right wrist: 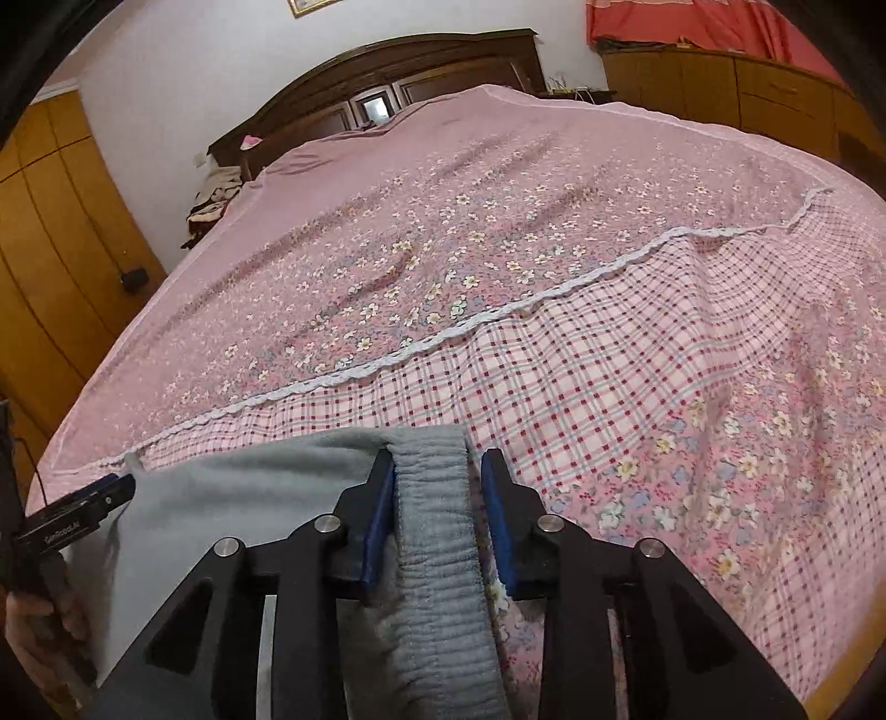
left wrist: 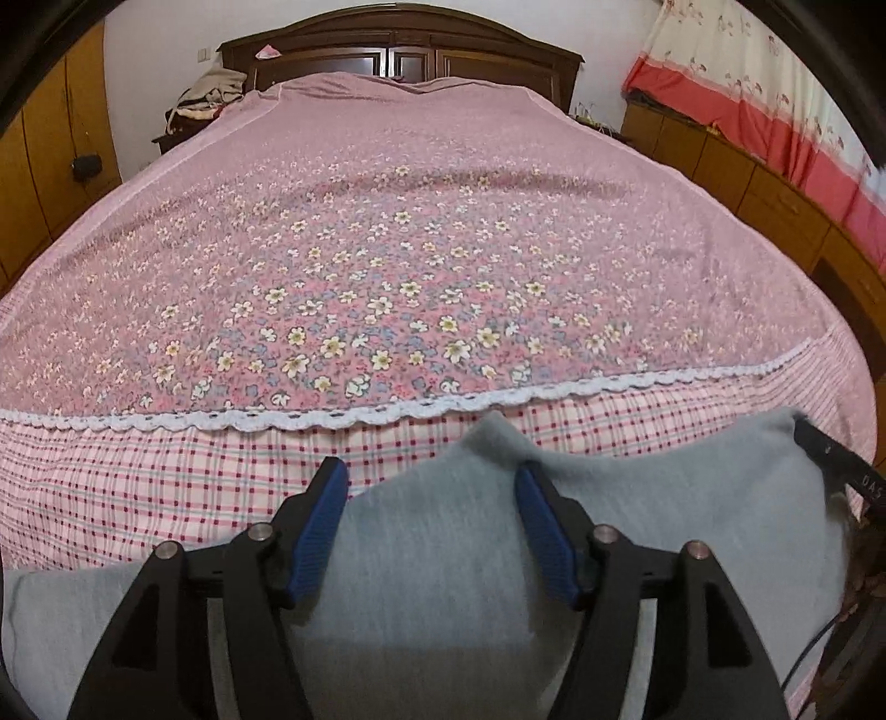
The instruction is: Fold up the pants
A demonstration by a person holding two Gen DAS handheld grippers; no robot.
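Grey pants (left wrist: pixel 443 554) lie at the near edge of the bed. In the left wrist view my left gripper (left wrist: pixel 432 476) is open, its blue pads on either side of a raised hump of grey cloth. In the right wrist view my right gripper (right wrist: pixel 437 465) is open around the ribbed waistband (right wrist: pixel 437 531) of the pants (right wrist: pixel 249 498); the left pad touches it, the right pad stands apart. The right gripper's tip shows at the right of the left wrist view (left wrist: pixel 830 454). The left gripper shows at the left edge of the right wrist view (right wrist: pixel 88 507).
The bed carries a pink floral cover (left wrist: pixel 415 232) with a white lace strip (left wrist: pixel 332 418) and a checked border (left wrist: pixel 166 471). A dark wooden headboard (left wrist: pixel 398 50) stands at the far end. Wooden cupboards (left wrist: pixel 33 183) flank the bed, and a curtain (left wrist: pixel 775 94) hangs at right.
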